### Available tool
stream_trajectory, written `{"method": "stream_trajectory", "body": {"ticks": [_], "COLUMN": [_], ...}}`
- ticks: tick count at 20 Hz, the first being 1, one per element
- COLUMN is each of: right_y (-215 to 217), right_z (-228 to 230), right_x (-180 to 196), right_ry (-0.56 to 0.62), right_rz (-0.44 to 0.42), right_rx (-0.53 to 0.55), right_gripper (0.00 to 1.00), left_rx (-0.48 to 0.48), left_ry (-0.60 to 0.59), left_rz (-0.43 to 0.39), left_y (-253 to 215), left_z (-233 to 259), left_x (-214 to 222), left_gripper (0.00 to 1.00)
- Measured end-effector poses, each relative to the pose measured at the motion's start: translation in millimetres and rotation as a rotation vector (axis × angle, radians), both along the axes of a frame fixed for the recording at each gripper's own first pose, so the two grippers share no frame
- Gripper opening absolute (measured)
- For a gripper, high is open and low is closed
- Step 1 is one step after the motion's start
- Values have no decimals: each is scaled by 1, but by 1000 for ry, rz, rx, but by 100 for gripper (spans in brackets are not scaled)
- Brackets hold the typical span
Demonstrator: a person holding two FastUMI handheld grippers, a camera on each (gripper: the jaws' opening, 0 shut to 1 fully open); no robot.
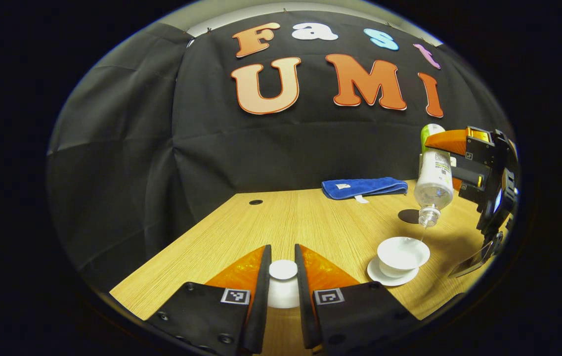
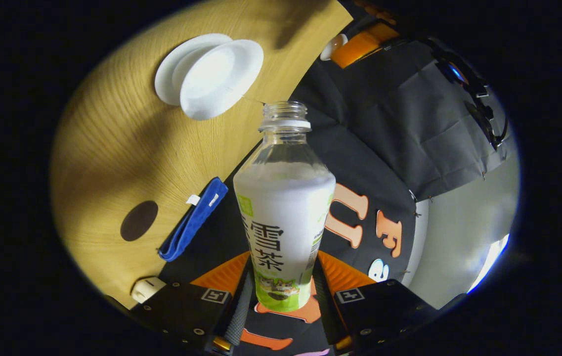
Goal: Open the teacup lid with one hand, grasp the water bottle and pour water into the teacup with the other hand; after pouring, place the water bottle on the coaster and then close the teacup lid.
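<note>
My left gripper (image 1: 283,284) is shut on the white teacup lid (image 1: 283,271), held low over the near part of the wooden table (image 1: 310,222). To its right the open white teacup (image 1: 403,252) stands on its saucer (image 1: 384,278). Above the cup my right gripper (image 2: 283,291) is shut on the label end of the uncapped water bottle (image 2: 283,207), tipped neck-down (image 1: 434,178). A thin stream runs from the bottle's mouth towards the cup. In the right gripper view the teacup (image 2: 219,79) lies beyond the bottle's mouth. The dark round coaster (image 1: 409,216) lies just behind the cup.
A folded blue towel (image 1: 365,188) lies at the table's back edge, beyond the coaster (image 2: 139,220). A small cable hole (image 1: 255,202) sits at the back left. A small white object (image 2: 147,289) rests near the table edge. Black cloth walls the booth.
</note>
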State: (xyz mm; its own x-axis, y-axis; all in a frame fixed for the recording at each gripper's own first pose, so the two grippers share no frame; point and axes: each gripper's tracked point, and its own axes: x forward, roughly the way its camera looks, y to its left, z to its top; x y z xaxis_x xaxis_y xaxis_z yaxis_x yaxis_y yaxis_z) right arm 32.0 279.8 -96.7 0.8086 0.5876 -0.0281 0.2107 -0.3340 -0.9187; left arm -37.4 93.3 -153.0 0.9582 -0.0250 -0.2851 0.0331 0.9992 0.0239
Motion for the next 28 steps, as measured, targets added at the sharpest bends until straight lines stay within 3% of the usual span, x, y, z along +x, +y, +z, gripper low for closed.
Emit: {"method": "stream_trajectory", "body": {"ticks": [9,13,23,28], "right_y": [-14,-28,-45,-38], "right_z": [-61,-80,-82,-89], "right_x": [-12,-7,34,34], "right_ry": [453,630,861,1083], "right_rz": [-151,-220,-362,-391], "right_rx": [411,606,1047,1315], "right_gripper": [64,64,64,64], "left_rx": [-29,-65,-95,-98], "left_ry": [-67,-99,-130,-138], "left_rz": [-2,-39,-134,-152], "left_y": [-10,-33,-95,-111], "left_z": [25,39,59,67], "left_x": [4,8,11,11], "left_gripper": [33,33,33,31]}}
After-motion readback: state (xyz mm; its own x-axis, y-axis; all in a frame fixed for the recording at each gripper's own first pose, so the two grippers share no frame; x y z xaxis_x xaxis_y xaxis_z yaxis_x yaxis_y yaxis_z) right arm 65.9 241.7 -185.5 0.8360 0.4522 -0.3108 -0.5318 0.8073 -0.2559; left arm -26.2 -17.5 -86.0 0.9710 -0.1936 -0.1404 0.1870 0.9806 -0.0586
